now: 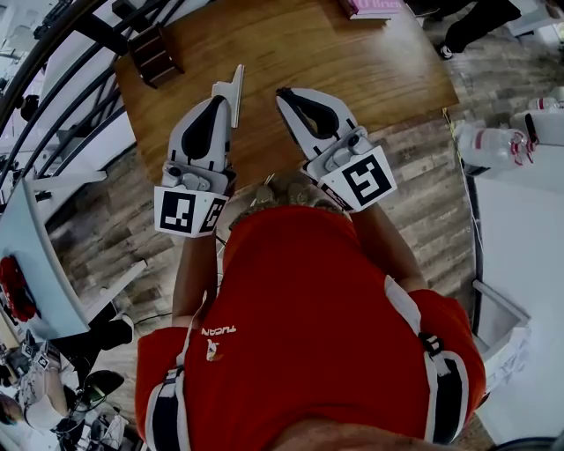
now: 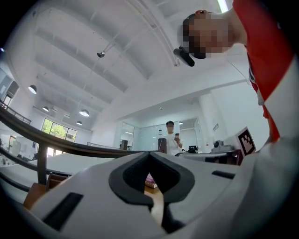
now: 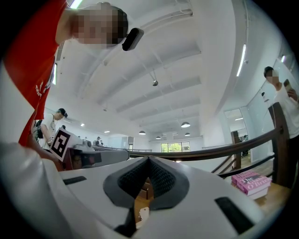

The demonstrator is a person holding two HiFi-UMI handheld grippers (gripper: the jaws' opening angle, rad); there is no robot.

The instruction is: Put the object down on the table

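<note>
In the head view both grippers are held side by side over the near edge of the wooden table (image 1: 370, 79), in front of the red-shirted person who holds them. My left gripper (image 1: 232, 88) is shut, its jaws meeting at the tips (image 2: 149, 154) with nothing between them. The right gripper (image 1: 285, 93) also has its jaws closed together (image 3: 148, 158) and holds nothing. A pink book (image 1: 370, 7) lies flat at the table's far edge, well beyond both grippers. It shows at the right of the right gripper view (image 3: 252, 182).
A dark wooden piece of furniture (image 1: 154, 53) stands at the table's far left corner, next to a dark railing (image 1: 79, 97). White tables with spray bottles (image 1: 493, 145) are to the right. A person (image 2: 172, 137) stands far off, and a shoe (image 1: 445, 51) shows beyond the table.
</note>
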